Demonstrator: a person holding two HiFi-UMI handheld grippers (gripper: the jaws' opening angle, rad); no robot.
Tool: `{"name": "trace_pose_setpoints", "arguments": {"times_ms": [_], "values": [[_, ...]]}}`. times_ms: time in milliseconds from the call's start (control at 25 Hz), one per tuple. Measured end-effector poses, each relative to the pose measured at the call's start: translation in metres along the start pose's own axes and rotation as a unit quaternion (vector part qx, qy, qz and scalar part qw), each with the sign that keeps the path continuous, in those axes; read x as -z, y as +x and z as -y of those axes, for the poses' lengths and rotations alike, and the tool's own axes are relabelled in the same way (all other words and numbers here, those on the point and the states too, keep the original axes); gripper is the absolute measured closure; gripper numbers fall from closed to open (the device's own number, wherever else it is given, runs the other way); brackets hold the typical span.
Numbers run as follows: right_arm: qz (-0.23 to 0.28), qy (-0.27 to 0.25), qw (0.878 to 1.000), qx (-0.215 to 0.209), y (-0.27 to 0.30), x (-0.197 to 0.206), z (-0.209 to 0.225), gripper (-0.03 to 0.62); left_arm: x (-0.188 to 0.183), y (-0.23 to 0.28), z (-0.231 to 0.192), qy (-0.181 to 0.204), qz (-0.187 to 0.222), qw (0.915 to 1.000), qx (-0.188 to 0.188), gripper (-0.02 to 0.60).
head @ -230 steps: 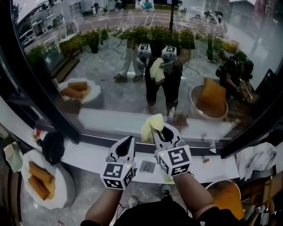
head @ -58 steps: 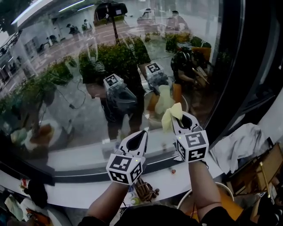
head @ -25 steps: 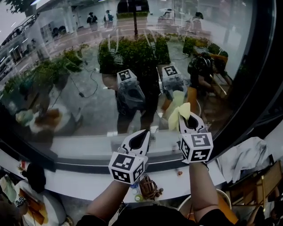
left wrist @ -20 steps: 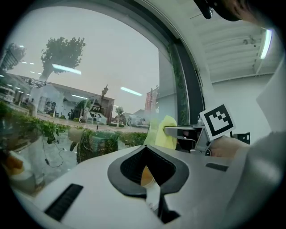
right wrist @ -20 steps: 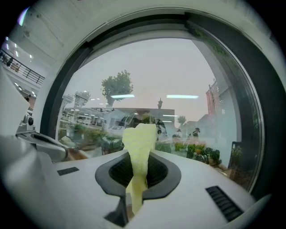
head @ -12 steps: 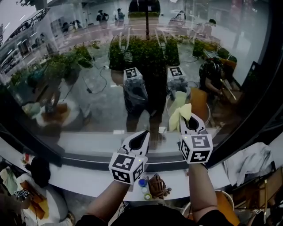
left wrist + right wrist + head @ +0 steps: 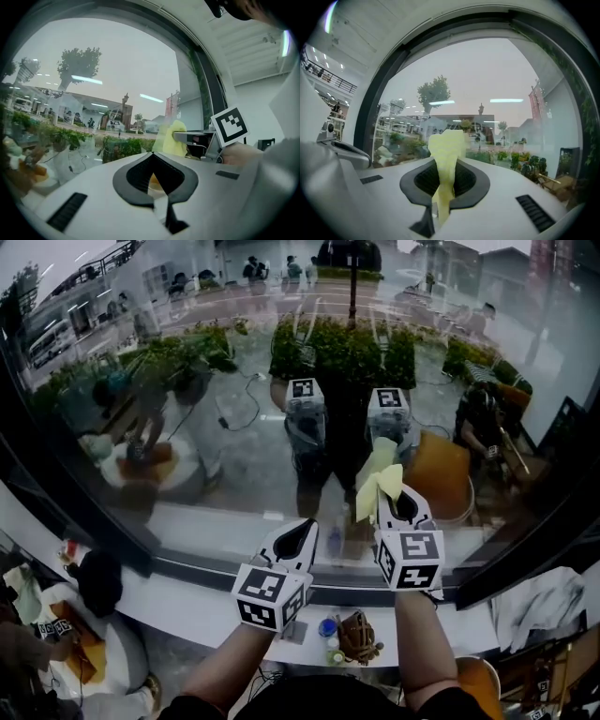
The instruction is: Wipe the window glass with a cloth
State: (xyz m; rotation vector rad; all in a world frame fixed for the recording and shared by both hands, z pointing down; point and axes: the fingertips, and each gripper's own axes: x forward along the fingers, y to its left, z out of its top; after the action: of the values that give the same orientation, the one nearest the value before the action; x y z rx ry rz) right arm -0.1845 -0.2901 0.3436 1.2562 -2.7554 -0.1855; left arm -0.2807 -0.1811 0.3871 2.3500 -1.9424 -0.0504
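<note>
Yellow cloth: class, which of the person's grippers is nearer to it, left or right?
Right. The right gripper is shut on the yellow cloth, which sticks up from its jaws. The left gripper is alongside, shut and clear of it.

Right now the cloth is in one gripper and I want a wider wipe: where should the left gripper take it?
Probably the free upper flap of the cloth, coming from its left. It stands clear beyond the right gripper, whose fingers pinch the lower end, and the left gripper sits just to its left, shut, so it would open first.
</note>
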Motion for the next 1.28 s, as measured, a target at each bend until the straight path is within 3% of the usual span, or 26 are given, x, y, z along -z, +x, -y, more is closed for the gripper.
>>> {"name": "trace_pose_setpoints", "arguments": {"times_ms": [360,760,1280], "values": [[-0.002,-0.009,0.999,-0.050,0.046,-0.012,-0.106,0.544,0.004,-0.056,-0.079,-0.016,0.003,0.9988,-0.045,0.574],[0.007,-0.020,0.997,-0.078,0.089,-0.023,-0.210,0.545,0.012,-0.118,-0.169,-0.008,-0.004,0.9953,-0.096,0.574],[0.001,-0.030,0.991,-0.133,0.129,-0.017,-0.311,0.545,0.021,-0.166,-0.235,-0.001,-0.005,0.9899,-0.141,0.574]]}}
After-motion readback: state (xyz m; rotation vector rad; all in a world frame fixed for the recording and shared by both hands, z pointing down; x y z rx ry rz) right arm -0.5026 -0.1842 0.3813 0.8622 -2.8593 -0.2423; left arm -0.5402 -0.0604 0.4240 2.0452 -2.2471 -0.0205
